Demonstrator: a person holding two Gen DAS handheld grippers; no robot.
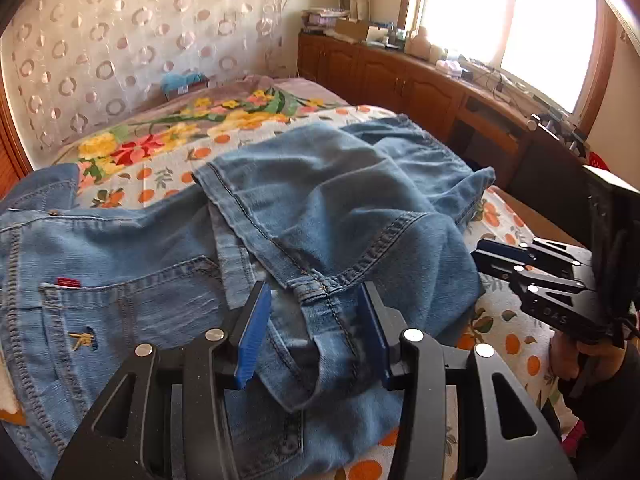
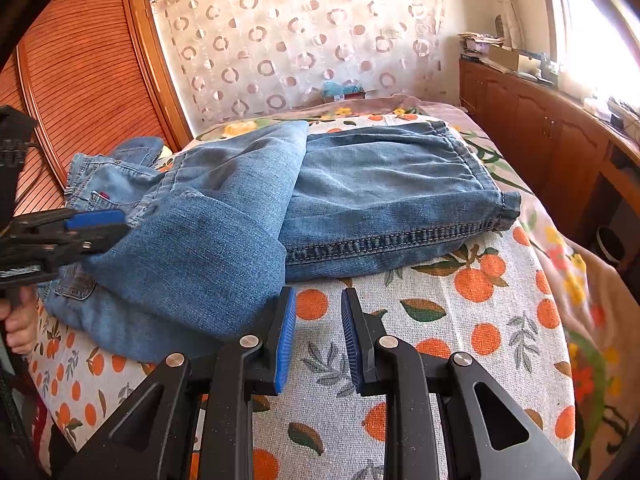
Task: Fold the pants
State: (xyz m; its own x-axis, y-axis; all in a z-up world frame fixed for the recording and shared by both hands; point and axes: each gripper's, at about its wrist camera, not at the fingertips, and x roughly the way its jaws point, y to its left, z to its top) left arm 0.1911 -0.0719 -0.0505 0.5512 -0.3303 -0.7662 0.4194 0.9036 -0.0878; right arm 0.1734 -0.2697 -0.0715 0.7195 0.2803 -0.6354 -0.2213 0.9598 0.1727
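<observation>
Blue jeans lie on the bed, with one leg folded back over the seat and rear pocket. The leg's hem rests between the blue pads of my left gripper, whose jaws stand apart and do not press on the cloth. In the right wrist view the jeans are a folded bundle, with my left gripper at its left edge. My right gripper hovers open over the bedspread, just in front of the jeans, with nothing between its pads. It also shows at the right of the left wrist view.
The bed wears an orange-print cover over a floral spread. A wooden cabinet with clutter runs under the window on the right. A slatted wardrobe stands at the left. A person's hand holds the right gripper.
</observation>
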